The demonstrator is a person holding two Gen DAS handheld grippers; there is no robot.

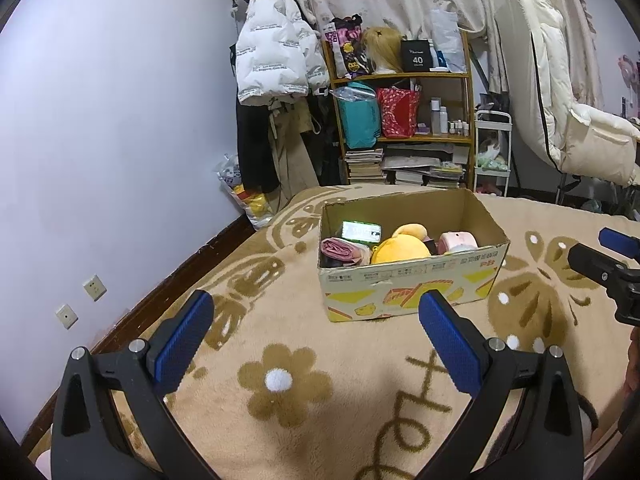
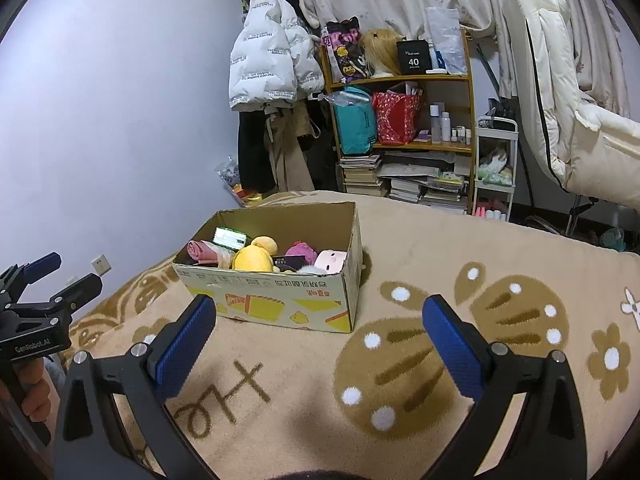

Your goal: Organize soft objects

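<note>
Left wrist view: the left gripper [image 1: 316, 312] is held wide open and empty above the blanket [image 1: 280, 344], and the box [image 1: 408, 284] is seen ahead and slightly right of it, well apart. Inside the box, from left to right, a pink roll [image 1: 338, 250], a yellow plush [image 1: 400, 250] and a pink toy [image 1: 458, 242] are packed; nothing soft is seen loose on the blanket. The box's long axis is judged to run left to right across both views. In the right wrist view the right gripper [image 2: 318, 312] is likewise spread wide and empty, with the box ahead and to its left, so neither gripper is clearly nearer.
</note>
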